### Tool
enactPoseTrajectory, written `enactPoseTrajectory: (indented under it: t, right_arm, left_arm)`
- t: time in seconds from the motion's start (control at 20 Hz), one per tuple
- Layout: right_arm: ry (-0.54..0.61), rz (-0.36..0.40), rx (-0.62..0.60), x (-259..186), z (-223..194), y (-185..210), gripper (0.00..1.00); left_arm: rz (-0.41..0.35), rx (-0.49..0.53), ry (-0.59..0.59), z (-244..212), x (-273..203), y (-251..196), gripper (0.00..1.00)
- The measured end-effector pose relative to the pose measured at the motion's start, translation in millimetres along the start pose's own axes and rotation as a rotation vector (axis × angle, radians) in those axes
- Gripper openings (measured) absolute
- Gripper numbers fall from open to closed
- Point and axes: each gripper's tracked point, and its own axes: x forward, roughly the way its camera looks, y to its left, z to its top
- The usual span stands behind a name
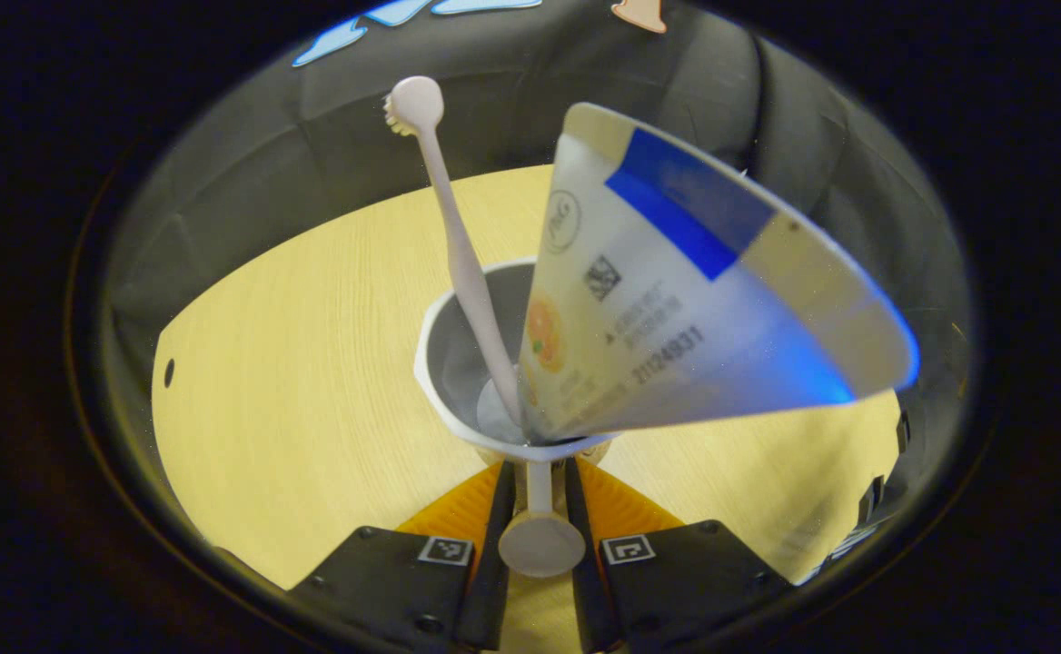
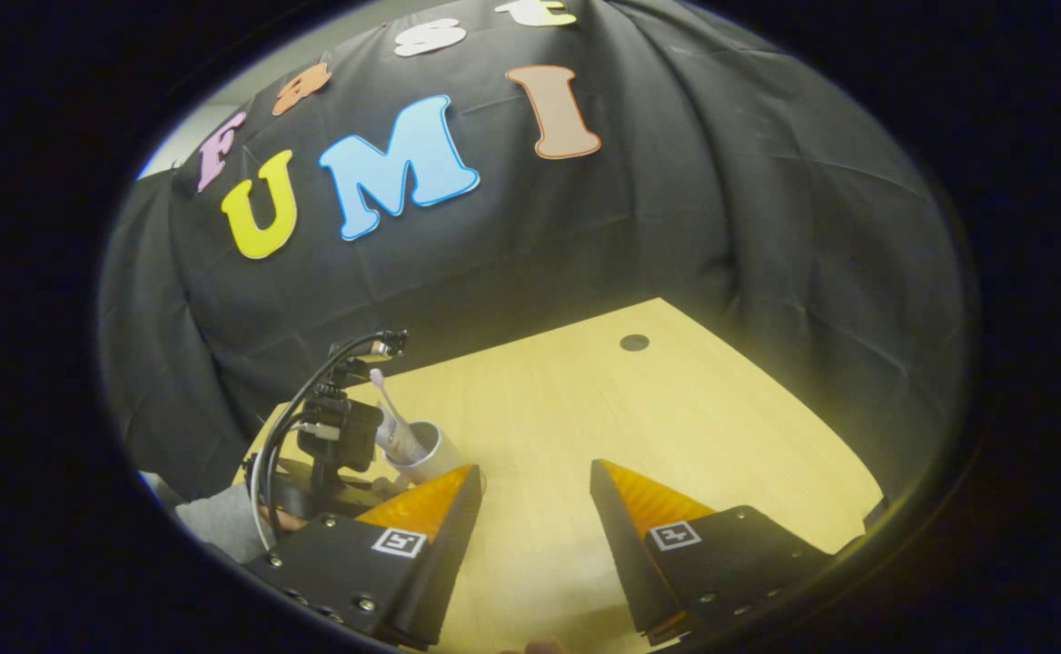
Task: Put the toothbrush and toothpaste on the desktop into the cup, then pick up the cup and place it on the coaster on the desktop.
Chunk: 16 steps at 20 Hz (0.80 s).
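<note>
Our left gripper (image 1: 538, 509) pinches the white cup's (image 1: 458, 363) handle. Inside the cup stand the toothbrush (image 1: 458, 245) and the toothpaste (image 1: 676, 300), leaning outward. Our right gripper (image 2: 535, 500) hangs wide and empty beside the cup. The top-heavy tube could tip the cup mid-carry.

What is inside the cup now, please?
Inside the cup stand the toothbrush, head up, and the toothpaste, both leaning out over the rim. Their lower ends and most of the cup's bottom are covered.
</note>
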Motion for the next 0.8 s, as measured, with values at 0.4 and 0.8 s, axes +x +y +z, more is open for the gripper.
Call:
enactPoseTrajectory:
  t: [0.4,0.8]
  right_arm:
    - [-0.028,0.065,-0.064,-14.0,4.9,30.5,0.74]
    - [-0.137,0.185,-0.157,-44.5,26.0,88.3,0.74]
  left_arm:
    - [-0.025,-0.069,-0.2,21.8,-79.0,2.1,1.0]
    - [0.129,-0.156,-0.59,35.3,-235.7,39.9,0.94]
